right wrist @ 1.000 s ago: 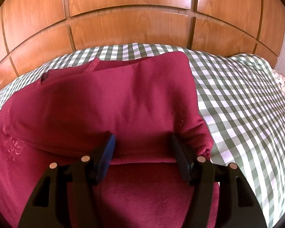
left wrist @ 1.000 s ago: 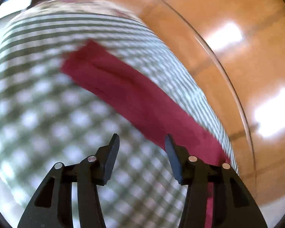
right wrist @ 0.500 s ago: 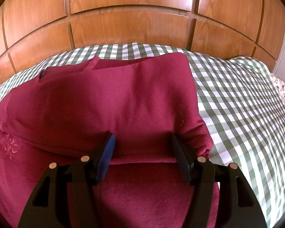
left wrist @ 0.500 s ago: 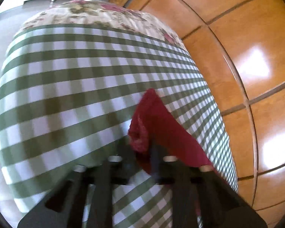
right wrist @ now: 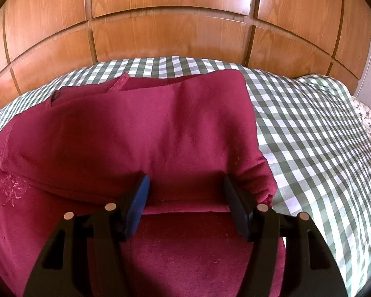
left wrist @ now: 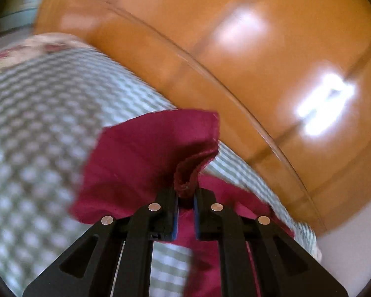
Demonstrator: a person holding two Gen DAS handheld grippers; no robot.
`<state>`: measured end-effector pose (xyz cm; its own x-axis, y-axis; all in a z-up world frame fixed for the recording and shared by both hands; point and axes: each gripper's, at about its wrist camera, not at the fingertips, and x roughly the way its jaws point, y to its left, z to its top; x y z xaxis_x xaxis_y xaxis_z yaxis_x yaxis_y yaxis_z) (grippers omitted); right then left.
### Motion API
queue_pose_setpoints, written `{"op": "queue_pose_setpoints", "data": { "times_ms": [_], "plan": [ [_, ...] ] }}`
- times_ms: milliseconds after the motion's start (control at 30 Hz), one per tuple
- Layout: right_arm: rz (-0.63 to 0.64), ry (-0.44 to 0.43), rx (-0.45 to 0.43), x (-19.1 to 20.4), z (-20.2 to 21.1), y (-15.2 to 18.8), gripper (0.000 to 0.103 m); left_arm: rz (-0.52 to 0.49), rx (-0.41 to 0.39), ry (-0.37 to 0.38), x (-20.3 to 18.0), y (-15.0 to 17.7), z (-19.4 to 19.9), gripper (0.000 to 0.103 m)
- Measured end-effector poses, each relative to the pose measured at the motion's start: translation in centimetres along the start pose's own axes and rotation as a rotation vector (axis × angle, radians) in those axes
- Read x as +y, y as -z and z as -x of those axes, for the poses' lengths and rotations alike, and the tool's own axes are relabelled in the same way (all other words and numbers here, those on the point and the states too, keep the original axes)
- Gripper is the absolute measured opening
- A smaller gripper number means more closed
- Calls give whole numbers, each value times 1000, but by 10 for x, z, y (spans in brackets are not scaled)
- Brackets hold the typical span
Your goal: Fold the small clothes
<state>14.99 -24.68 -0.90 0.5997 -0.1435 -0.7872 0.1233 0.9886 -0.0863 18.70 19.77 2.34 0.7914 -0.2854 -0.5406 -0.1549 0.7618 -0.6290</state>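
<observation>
1. Wooden panelling [right wrist: 173,37] fills the upper frame of both views.
2. Green checked cloth [right wrist: 309,128] covers the surface below.
3. Maroon garment [right wrist: 136,136] lies centre-left in the right wrist view.
4. Right gripper [right wrist: 185,198]: jaws apart over a fold.
5. Left gripper [left wrist: 185,198], lower centre: clamped on a raised garment edge.

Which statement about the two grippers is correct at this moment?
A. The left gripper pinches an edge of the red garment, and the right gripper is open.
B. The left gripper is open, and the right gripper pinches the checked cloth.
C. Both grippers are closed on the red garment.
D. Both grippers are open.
A: the left gripper pinches a bunched edge of the red garment, while the right gripper stands open over it.
</observation>
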Motion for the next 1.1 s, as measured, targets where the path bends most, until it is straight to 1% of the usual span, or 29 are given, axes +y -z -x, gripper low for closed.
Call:
{"op": "queue_pose_setpoints", "data": {
  "times_ms": [100,133,200,233,300,333,400,467,567,600,700,733,767,800,833,900,933,967,1000,1033,1100],
  "plan": [
    [-3,-4,0,0,0,0,62,-91,78,62,-47,30,-28,8],
    [-4,-5,0,0,0,0,62,-134,119,88,-65,45,-41,8],
    [-6,-6,-1,0,0,0,62,-220,171,102,-90,69,-57,8],
    [-7,-8,-1,-1,0,0,62,-274,205,93,-102,84,-66,8],
    [-10,-10,-2,-1,1,0,62,-332,271,111,-112,107,-75,20],
    [-13,-14,-2,-2,1,0,62,-342,285,110,-112,112,-80,34],
    [-20,-21,-2,-2,0,0,62,-339,265,104,-107,127,-70,41],
    [-22,-24,-2,-3,0,0,62,-333,255,103,-97,138,-56,41],
    [-23,-26,-4,-3,0,0,62,-381,207,68,-87,158,-30,41],
    [-23,-26,-3,-3,0,0,62,-396,209,57,-82,167,-25,41],
    [-21,-27,1,-3,0,-1,62,-417,221,23,-71,179,-25,41],
    [-20,-27,5,-2,3,-4,60,-418,230,14,-67,181,-27,41],
    [-21,-42,7,0,8,-6,54,-406,242,7,-61,184,-31,41],
    [-26,-86,10,4,14,-9,52,-386,248,11,-54,186,-33,41],
    [-39,-175,16,11,24,-11,51,-366,239,31,-49,187,-33,41],
    [-43,-346,27,32,39,-13,50,-363,229,40,-47,187,-33,41],
    [-30,-464,59,50,44,-13,47,-364,224,41,-47,188,-34,41],
    [-13,-552,98,68,46,-12,44,-365,219,43,-46,189,-34,41],
    [22,-623,145,94,46,-9,44,-370,212,45,-45,190,-34,41],
    [48,-645,166,110,45,-8,43,-372,210,46,-46,190,-36,41],
    [81,-653,218,141,37,-4,43,-376,206,49,-45,191,-36,41]
  ]
}}
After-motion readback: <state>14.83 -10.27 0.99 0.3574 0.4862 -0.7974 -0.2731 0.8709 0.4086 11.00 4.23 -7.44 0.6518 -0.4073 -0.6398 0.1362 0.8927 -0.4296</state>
